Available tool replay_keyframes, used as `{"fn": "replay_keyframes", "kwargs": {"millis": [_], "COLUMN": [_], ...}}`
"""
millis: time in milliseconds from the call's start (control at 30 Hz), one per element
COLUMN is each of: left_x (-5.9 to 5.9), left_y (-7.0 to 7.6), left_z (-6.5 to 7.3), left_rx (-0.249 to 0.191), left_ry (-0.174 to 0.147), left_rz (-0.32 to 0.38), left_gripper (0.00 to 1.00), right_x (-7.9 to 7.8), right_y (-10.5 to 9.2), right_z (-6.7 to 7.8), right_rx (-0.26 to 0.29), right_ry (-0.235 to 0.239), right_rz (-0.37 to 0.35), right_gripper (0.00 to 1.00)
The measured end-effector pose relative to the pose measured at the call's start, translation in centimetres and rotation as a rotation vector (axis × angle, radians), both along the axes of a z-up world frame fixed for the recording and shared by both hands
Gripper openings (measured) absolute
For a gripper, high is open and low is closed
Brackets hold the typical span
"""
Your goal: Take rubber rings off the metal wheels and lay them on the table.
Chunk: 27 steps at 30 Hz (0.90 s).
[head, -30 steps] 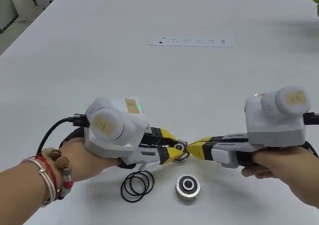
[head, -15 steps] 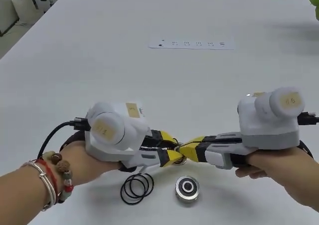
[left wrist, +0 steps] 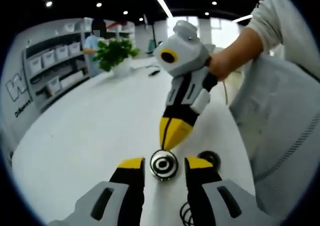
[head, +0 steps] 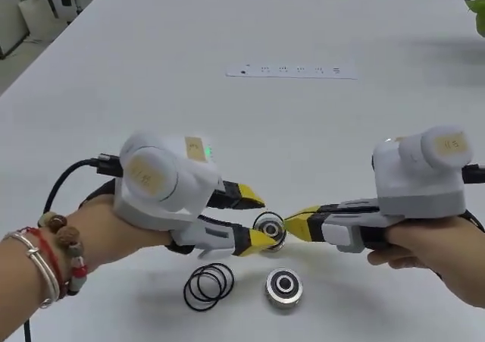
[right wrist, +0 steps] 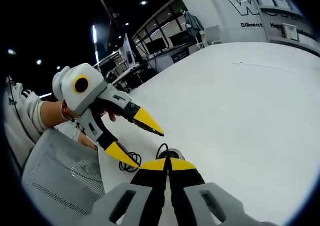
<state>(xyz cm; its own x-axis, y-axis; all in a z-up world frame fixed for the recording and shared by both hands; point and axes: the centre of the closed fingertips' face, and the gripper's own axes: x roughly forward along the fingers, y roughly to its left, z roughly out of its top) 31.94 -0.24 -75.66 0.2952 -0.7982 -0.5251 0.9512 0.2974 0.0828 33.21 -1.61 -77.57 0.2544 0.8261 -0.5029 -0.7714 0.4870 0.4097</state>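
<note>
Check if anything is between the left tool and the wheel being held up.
Nothing visible does. The raised wheel sits in the gap between the open left tool's jaws. The shut right tool meets it from the far side, not across the left tool's path.

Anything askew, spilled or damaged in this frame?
Nothing stands out. The loose rubber rings lie overlapping on the table beside a flat-lying metal wheel; the shut right gripper holds a second wheel between the jaws of the open left gripper.
</note>
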Motion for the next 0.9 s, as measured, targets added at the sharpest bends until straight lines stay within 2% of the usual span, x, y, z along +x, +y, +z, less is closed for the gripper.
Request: {"fn": "replay_keyframes", "kwargs": {"millis": [100,367,467,533,767,900], "left_x": [-0.5,-2.0,-2.8,-3.2,-4.9,-5.5], "left_y": [0.8,4.1,5.3,6.2,8.7,9.5], "left_z": [1.1,3.2,3.5,3.7,3.7,3.9], "left_rx": [-0.02,-0.025,-0.019,-0.008,-0.002,-0.024], "left_ry": [0.007,-0.015,-0.02,-0.039,-0.033,-0.023], "left_rz": [0.009,0.072,0.092,0.106,0.157,0.188], "left_gripper": [0.4,0.57,0.6,0.61,0.63,0.63], "right_x": [-0.1,-0.8,-1.3,-1.7,-2.8,-3.2], "right_y": [-0.2,-0.5,-0.3,-0.1,0.8,1.1], "right_z": [0.4,2.0,2.6,3.0,3.8,3.9], "right_rx": [0.003,0.023,0.03,0.034,0.033,0.031], "right_ry": [0.001,-0.012,-0.013,-0.016,-0.027,-0.026], "right_rz": [-0.004,-0.009,-0.005,0.0,0.031,0.039], "right_gripper": [0.0,0.0,0.0,0.0,0.0,0.0]}}
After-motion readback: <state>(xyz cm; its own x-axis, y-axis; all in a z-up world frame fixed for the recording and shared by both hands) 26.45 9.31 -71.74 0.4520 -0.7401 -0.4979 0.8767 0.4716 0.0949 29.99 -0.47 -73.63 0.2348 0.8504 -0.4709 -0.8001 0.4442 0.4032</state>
